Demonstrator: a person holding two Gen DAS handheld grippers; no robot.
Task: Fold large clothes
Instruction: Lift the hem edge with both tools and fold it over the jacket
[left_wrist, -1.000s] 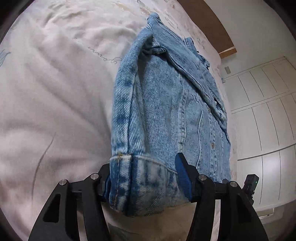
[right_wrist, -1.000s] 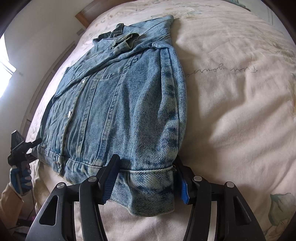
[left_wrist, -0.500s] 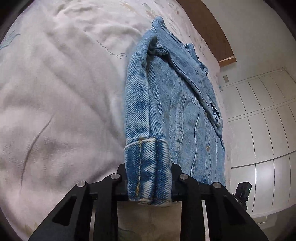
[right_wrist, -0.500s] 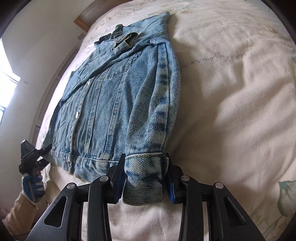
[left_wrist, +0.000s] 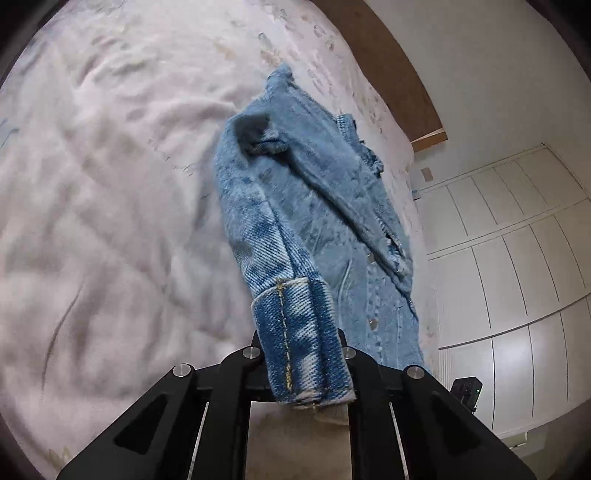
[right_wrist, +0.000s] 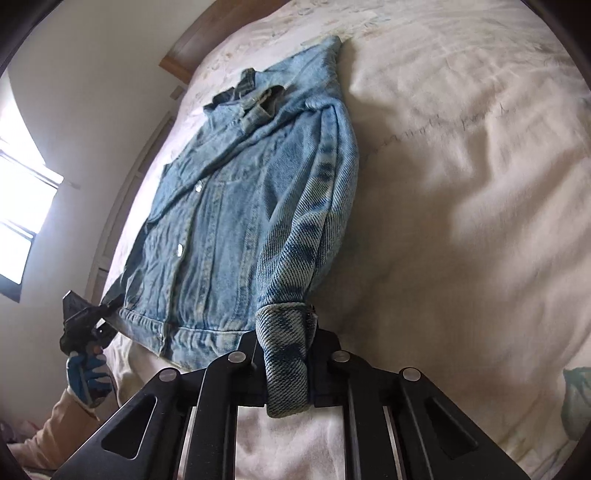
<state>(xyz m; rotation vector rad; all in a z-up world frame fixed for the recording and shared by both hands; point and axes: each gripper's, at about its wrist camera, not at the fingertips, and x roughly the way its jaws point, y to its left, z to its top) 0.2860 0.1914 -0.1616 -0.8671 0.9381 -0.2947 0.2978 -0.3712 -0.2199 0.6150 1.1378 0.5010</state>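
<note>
While denim jacket (right_wrist: 221, 229) lies front-up on bed (right_wrist: 461, 184), L tool (left_wrist: 301, 369) & R tool (right_wrist: 286, 369), jaws just closing, each clamp a sleeve cuff; L cuff lifted.

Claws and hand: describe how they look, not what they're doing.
Both claws, left and right, are matt black, with angular fingers that have triangular cut-outs and round silver bolt heads. The right wrist view shows the person's left hand in a blue-and-white glove with a beige sleeve.
</note>
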